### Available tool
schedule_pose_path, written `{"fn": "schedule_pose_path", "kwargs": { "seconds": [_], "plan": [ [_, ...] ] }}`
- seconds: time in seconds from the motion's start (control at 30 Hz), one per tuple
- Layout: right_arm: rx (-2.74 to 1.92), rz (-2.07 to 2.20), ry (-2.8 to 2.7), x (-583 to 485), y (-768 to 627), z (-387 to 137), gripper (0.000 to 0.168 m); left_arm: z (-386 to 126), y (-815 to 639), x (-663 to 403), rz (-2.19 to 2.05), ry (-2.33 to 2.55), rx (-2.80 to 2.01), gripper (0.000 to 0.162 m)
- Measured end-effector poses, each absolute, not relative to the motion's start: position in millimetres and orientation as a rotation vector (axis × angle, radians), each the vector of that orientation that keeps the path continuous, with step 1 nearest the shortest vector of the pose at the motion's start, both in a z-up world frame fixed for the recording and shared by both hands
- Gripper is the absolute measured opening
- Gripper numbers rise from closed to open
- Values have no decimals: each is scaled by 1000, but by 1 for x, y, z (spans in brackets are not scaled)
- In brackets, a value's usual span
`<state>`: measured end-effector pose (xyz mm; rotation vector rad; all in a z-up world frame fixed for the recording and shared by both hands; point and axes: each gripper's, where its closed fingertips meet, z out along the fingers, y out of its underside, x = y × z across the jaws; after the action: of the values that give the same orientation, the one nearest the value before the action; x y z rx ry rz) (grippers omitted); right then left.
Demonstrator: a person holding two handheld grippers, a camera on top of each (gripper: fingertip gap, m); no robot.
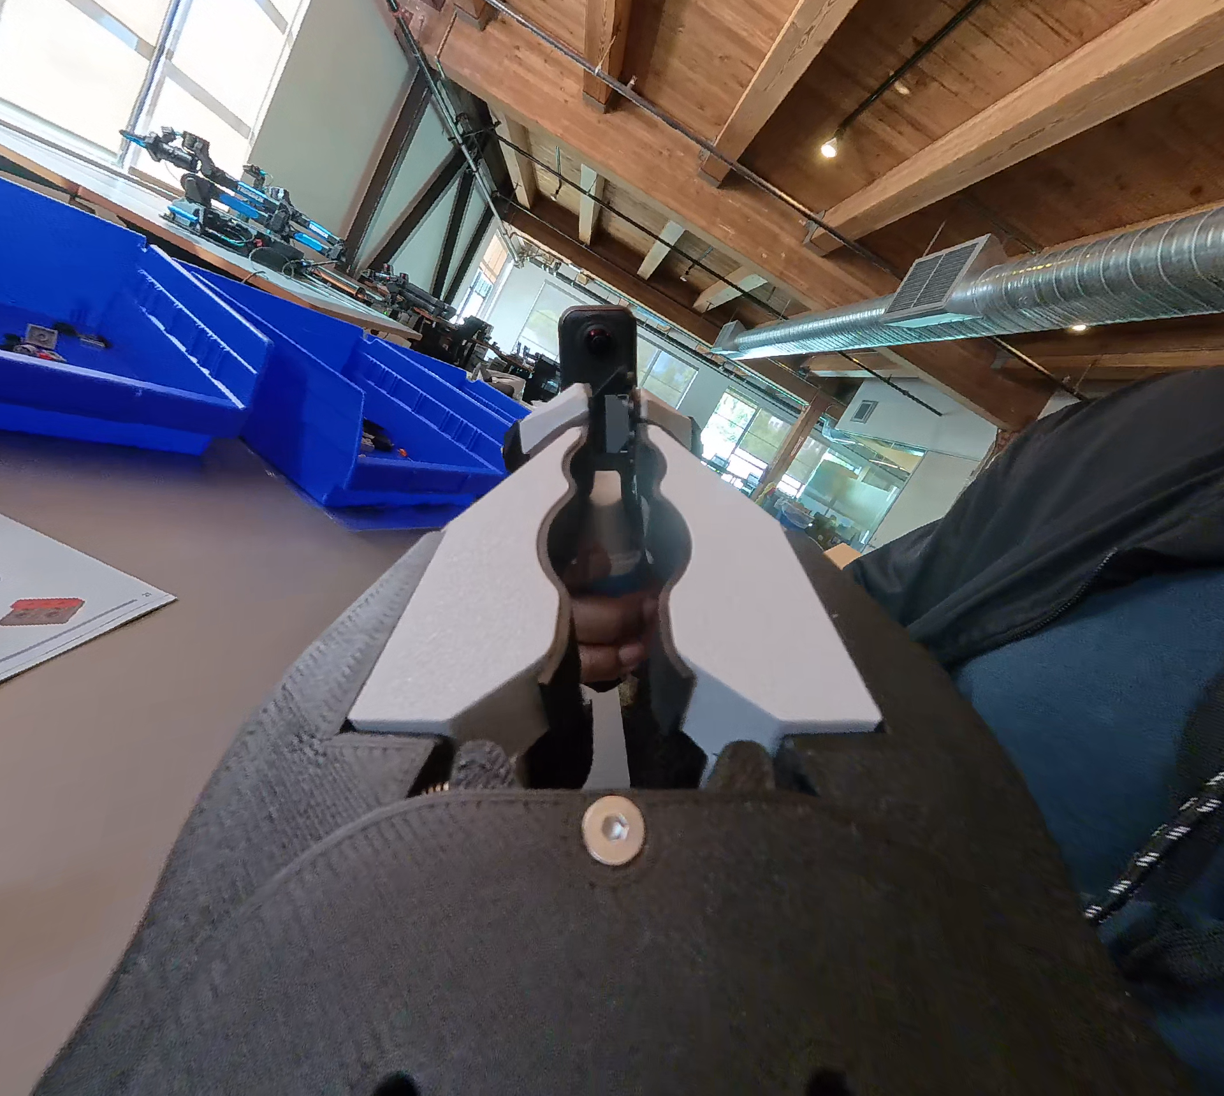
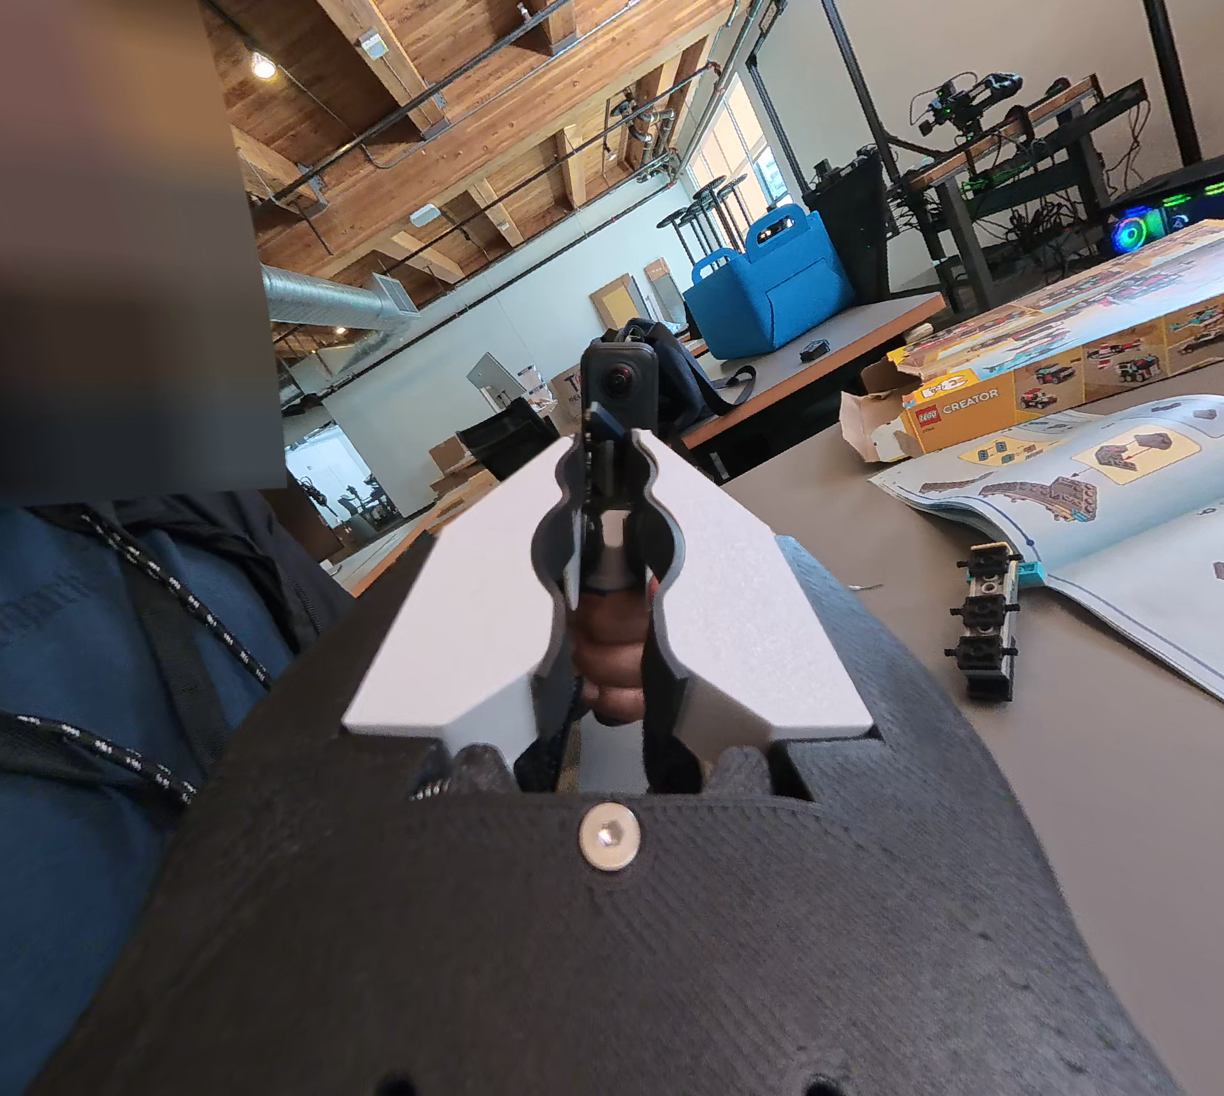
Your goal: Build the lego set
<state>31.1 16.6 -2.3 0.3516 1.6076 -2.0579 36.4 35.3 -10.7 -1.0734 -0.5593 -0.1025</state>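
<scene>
— What were the left gripper's (image 1: 599, 425) fingers doing?

— They had closed to a narrow gap at the tips, centre of the left wrist view. A small dark grey piece (image 1: 616, 421) sat in that gap. I couldn't tell whether the fingers were pressing on it or only framing it.

— And the right gripper (image 2: 604, 435)?

— Much the same. Its fingers were drawn close at the tips, with a small blue piece (image 2: 606, 421) and something black between them. Again I couldn't tell whether it was clamped. The two grippers pointed at each other, tips nearly meeting. Each view showed the other one's camera just above the tips and, lower in the gap, a hand (image 2: 606, 653) round its handle.

— Where was the rest of the set?

— In the right wrist view, a black studded assembly (image 2: 987, 620) lay on the grey table (image 2: 1093, 865) at right centre. It lay just beside the edge of the open instruction booklet (image 2: 1093, 508), with a small teal piece (image 2: 1030, 571) at its far end. The opened set box (image 2: 1060, 362) lay behind the booklet.

— And on the left side?

— Two blue bins (image 1: 165, 349) stood at centre left, with small loose parts in them. A printed sheet (image 1: 66, 614) lay below them at the left edge.
</scene>
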Motion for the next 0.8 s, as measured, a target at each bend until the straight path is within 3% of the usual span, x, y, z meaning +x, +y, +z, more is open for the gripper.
{"fn": "schedule_pose_path", "kwargs": {
  "seconds": [0.37,0.8],
  "plan": [
    [390,-2059,1657,22,12,-10,12,-20,34,29,-125,-617,-1085,10],
    [218,-2180,2142,-19,6,-48,51,-83,-53,-7,42,-972,-1187,11]
  ]
}}
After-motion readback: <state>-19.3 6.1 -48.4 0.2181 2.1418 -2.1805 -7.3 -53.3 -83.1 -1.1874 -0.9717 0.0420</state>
